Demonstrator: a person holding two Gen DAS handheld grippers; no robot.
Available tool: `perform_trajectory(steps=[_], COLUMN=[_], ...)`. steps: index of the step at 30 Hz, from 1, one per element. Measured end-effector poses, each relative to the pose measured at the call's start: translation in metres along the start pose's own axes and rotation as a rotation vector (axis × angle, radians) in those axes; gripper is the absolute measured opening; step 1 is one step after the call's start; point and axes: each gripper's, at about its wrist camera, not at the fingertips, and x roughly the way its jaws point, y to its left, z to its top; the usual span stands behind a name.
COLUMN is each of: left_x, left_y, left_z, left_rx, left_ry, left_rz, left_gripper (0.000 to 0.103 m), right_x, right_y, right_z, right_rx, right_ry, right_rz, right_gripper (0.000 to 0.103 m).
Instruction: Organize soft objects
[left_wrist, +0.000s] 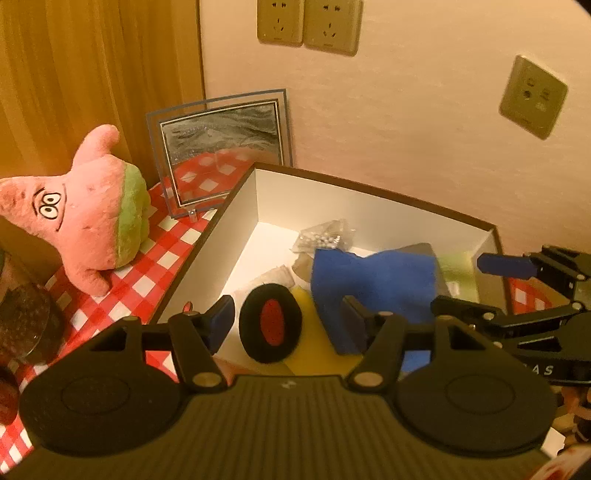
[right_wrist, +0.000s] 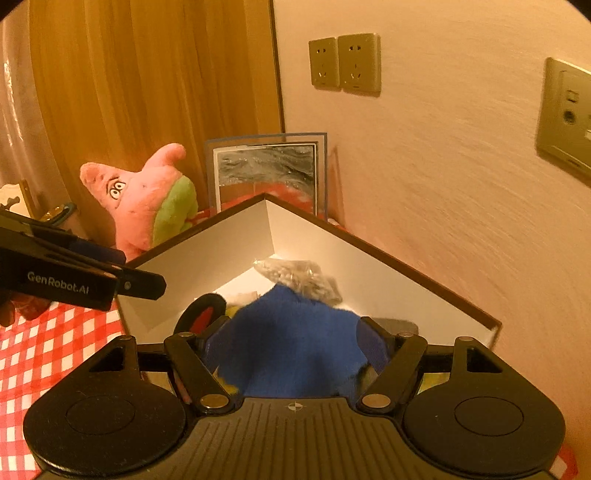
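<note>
blue cloth (right_wrist: 291, 350) draped in white box (left_wrist: 207, 266), far right of counter | limp, light; pinch a bunched fold | left tongs (left_wrist: 291, 325) wide, empty | right tongs (right_wrist: 295, 347) wide, cloth between, unpressed | pink plush (left_wrist: 92, 214) left, outside box

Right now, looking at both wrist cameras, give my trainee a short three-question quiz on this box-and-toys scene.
1. True or false: the pink plush star is lying inside the white box.
2. Which item lies in the box beside the blue cloth? A) black round pad with a red centre B) glass picture frame C) wall socket
3. Fill in: the checked tablecloth is red and ____.

Key
1. False; it stands on the tablecloth outside the box, left of it.
2. A; the frame leans against the wall behind the box.
3. White.
</note>
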Motion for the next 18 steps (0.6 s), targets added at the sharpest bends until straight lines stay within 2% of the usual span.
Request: perform_trajectory(steps=[10, 18], left_x=[-0.067, -0.139], left_y=[-0.010, -0.005], left_z=[-0.033, -0.101], left_rx=[-0.024, -0.060], left_ry=[-0.032, -0.057], left_rz=[0.013, 0.023], left_gripper=[0.066, 0.069], right_x=[-0.062, -0.124], right_y=[0.025, 0.065], right_z=[-0.024, -0.059], right_rx=[0.040, 0.090], right_ry=[-0.037, -0.048], right_rz=[0.029, 0.050], right_gripper=[0.074, 0.074])
